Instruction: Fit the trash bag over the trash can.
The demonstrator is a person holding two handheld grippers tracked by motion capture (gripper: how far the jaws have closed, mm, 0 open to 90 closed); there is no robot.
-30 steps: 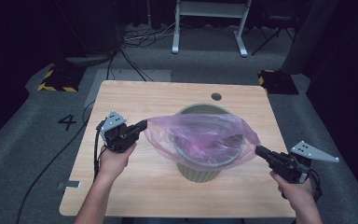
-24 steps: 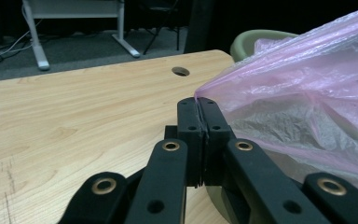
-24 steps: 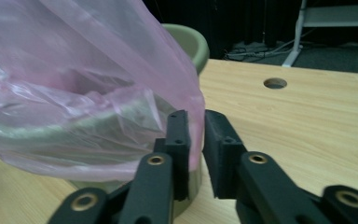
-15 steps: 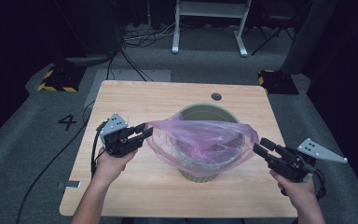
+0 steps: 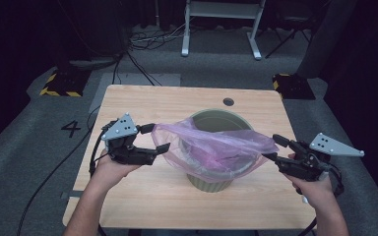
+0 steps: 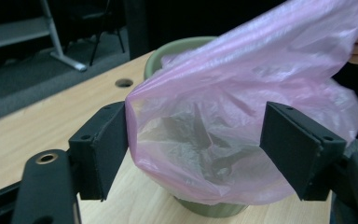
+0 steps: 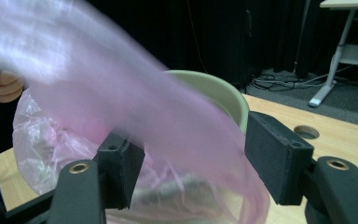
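Wooden bench with round cable hole; grey carpet marked "4"; white frame legs behind.

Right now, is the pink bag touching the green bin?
Touching. In the left gripper view, the pink bag drapes over the green bin, covering most of its rim and side down to near the base.

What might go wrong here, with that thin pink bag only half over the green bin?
1. Both the left gripper and the right gripper stand open beside the pink bag, so nothing pins its edge; it may slump into the green bin.
2. The far rim is bare, so the liner could slip off entirely.
3. The film looks thin; a closing jaw might snag and tear it.
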